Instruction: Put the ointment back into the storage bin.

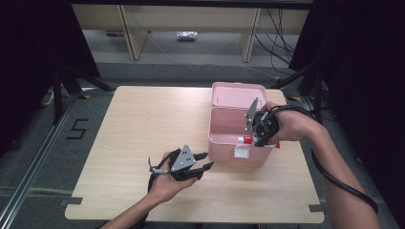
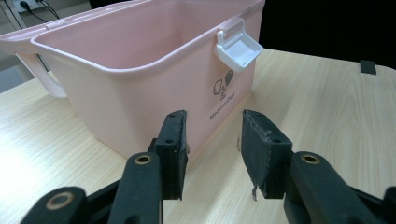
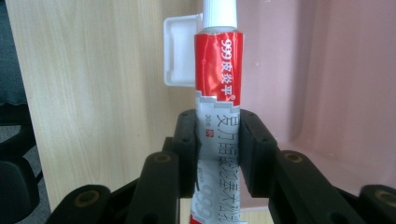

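Ointment tube (image 3: 218, 88): soft squeezable tube, red upper band with white printed characters, silver-grey lower body with stepped border, white cap at the far end; held lengthwise between the black pads of the right gripper (image 3: 218, 154), which are closed narrow on its grey body. In the high view the tube (image 1: 248, 140) shows as a small red-and-white item at the near front rim of the box, over the box's opening. Right gripper (image 1: 260, 138): black two-jaw tool with brass-coloured pivot pins, grey three-cornered plate on top, thick black cable trailing along the forearm; carried in the person's right hand (image 1: 286, 125) above the box's front edge. Pink box (image 1: 229, 126): smooth matte plastic, rectangular with rounded corners and a rolled rim, hinged lid (image 1: 237, 94) lying open behind it; white plastic latch (image 2: 238, 48) hanging on the front wall, small dark logo and lettering printed below it; the interior seen by the left gripper view looks bare. Left gripper (image 2: 212, 154): same black build, pads flat and rubbery, the right-hand pad frayed at its lower edge; jaws stand wide apart with nothing between them, aimed at the box's front corner, near it but apart. In the high view it (image 1: 206, 161) rests low over the table in the left hand (image 1: 167, 183). Table (image 1: 143, 133): pale wood-grain laminate, rounded corners, standing on a grey floor.
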A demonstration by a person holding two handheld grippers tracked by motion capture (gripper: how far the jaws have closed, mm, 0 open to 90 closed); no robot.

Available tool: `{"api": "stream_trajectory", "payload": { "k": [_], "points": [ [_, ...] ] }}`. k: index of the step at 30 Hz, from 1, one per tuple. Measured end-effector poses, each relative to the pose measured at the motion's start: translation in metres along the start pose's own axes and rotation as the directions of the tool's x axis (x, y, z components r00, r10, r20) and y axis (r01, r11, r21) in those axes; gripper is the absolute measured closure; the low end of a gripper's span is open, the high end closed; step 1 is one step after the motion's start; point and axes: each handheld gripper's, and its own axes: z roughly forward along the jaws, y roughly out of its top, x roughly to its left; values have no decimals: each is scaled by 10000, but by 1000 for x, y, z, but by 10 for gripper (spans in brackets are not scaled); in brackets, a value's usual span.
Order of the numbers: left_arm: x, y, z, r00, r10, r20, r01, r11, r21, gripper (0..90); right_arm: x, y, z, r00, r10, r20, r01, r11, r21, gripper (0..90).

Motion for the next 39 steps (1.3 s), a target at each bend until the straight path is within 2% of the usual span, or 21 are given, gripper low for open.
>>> {"api": "stream_trajectory", "payload": {
  "k": [2,3,5,6,9,10,12,13,14,15,19,21,23,27,29,32,33,34,35,37,39],
  "points": [
    [0,1,0,10000,7,-2,-7,10000,-14,605,-1,1,0,10000,7,-56,-7,10000,-19,717],
    [0,1,0,10000,15,-2,-15,10000,-11,605,-5,2,1,9989,-463,36,463,9988,-136,717],
    [0,1,0,10000,2,-4,-2,10000,-13,606,-3,3,0,10000,-44,48,45,10000,-44,717],
    [0,1,-1,10000,8,25,-8,10000,-14,606,-7,2,2,9989,-465,47,465,9987,-211,717],
    [0,1,-1,10000,1,37,-1,10000,-29,606,-7,5,2,9995,-308,-27,308,9995,-40,717],
    [0,1,-1,10000,0,35,0,10000,-30,606,-8,6,3,9986,-531,33,531,9985,-127,717],
    [0,1,-1,10000,13,29,-13,10000,-7,606,-8,7,3,9995,-307,-7,307,9995,-71,717],
    [0,1,-1,10000,12,25,-12,10000,-13,605,-6,7,2,10000,43,-55,-43,10000,74,717],
    [0,1,-1,10000,6,35,-6,10000,-22,605,-9,8,4,9990,-451,-21,450,9990,-54,716],
    [0,1,-1,10000,5,48,-5,10000,-68,605,-7,9,3,10000,-70,8,70,9999,108,717],
    [1,0,-1,10000,-18,42,18,10000,-61,605,-11,12,5,9988,-499,-22,499,9987,-67,717],
    [1,0,-2,10000,-47,-11,47,10000,17,605,-11,12,5,9987,-513,11,513,9987,-50,717],
    [1,0,-2,10000,-74,-24,74,10000,0,605,-11,12,6,9997,-229,-44,229,9997,-19,716],
    [1,0,-2,10000,-86,-20,86,10000,-21,604,-13,13,7,9999,-142,1,142,9999,63,717],
    [1,0,-2,10000,-34,-6,34,10000,-14,604,-15,14,8,9993,-356,67,356,9994,-8,716],
    [1,0,-2,10000,-45,-11,45,10000,-19,604,-16,14,9,9997,-247,-63,247,9997,8,716],
    [1,0,-2,9999,-104,-39,104,9999,-28,604,-19,14,10,9987,-515,-22,515,9986,-71,716],
    [1,0,-3,10000,-88,-33,87,10000,-44,604,-16,15,9,9999,-121,-25,121,9999,77,716],
    [1,0,-3,10000,-58,-26,58,10000,-57,604,-18,15,10,9994,-358,28,358,9994,-37,716],
    [1,0,-3,10000,-70,-23,70,10000,-69,604,-19,15,11,9992,-388,-6,388,9992,-61,717],
    [1,0,-3,10000,-72,-29,71,10000,-57,604,-17,15,12,9999,-67,-145,66,10000,-39,716]
  ]
}}
